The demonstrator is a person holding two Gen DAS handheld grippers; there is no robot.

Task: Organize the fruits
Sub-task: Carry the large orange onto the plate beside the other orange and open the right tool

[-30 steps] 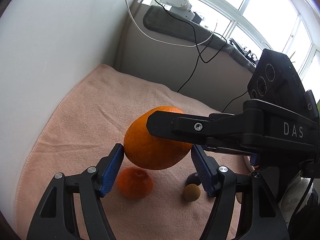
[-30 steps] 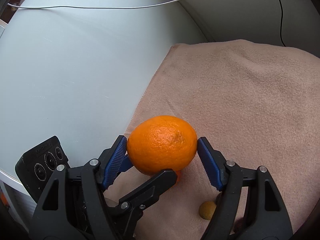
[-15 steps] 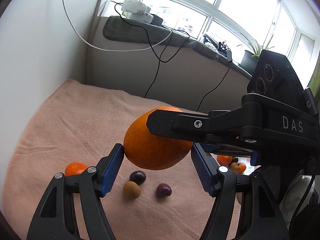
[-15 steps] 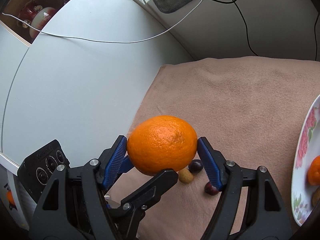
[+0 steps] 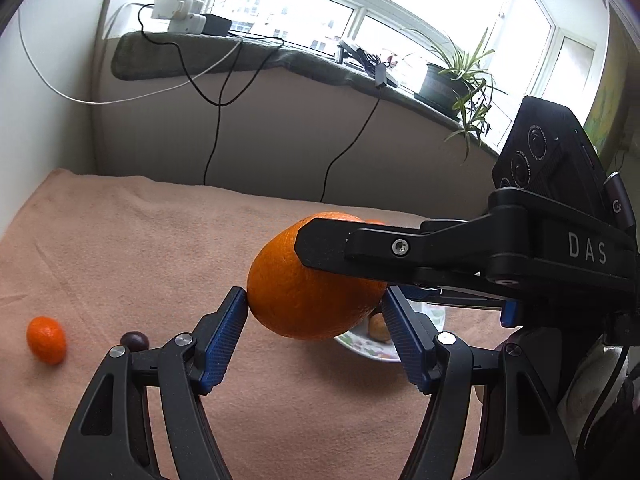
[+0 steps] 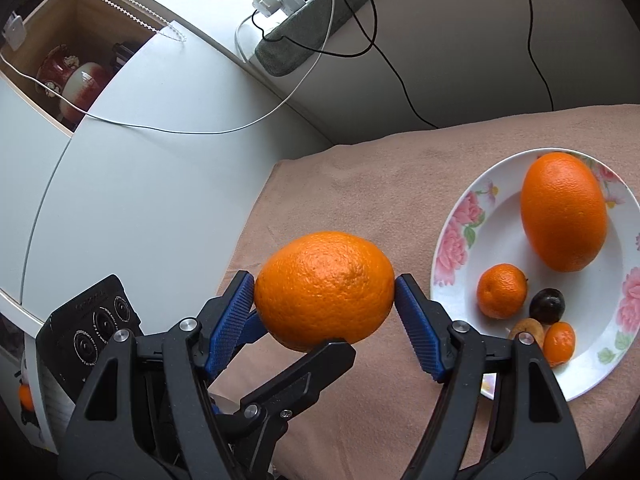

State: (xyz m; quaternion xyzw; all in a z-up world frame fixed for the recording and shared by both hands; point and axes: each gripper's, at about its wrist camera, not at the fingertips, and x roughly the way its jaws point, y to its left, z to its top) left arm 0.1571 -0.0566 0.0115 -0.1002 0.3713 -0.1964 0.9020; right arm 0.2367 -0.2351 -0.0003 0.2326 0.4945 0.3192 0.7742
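A large orange [image 6: 324, 290] is held clear above the pink cloth [image 6: 360, 184], clamped by both the right gripper [image 6: 325, 300] and left gripper [image 5: 314, 316], its long axis spanning the right gripper's pads. Beside it, a floral plate [image 6: 460, 248] is loaded with a second orange [image 6: 564, 210] and small fruits.

Bright daylight floods from the blown-out windows [image 5: 400, 12] (strong fisheye bending, dark vignetted corners), focus sharp

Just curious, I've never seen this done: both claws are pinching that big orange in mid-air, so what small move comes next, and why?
Probably carry the orange sideways over the plate; other fruit already lies there, and the orange hangs beside its rim.
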